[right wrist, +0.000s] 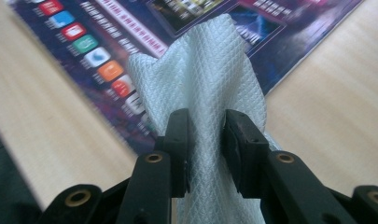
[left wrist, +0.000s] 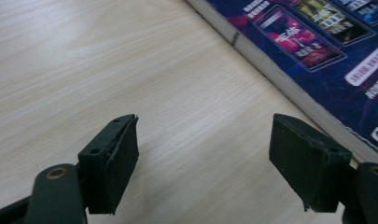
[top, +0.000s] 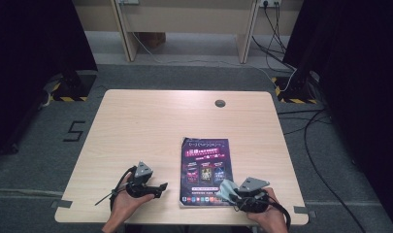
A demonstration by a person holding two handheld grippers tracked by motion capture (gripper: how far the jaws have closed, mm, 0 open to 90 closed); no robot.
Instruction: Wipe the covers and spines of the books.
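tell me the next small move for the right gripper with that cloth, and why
Probably lower the right gripper so the white cloth presses flat on the book cover, ready to wipe. The jaws pinch the cloth, which stands bunched above the cover's near corner. The left gripper sits open over bare table beside the book, holding nothing.

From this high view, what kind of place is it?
Probably a recording studio or lab: a lone wooden table on grey carpet, black curtains at both sides, and cables trailing over the floor.
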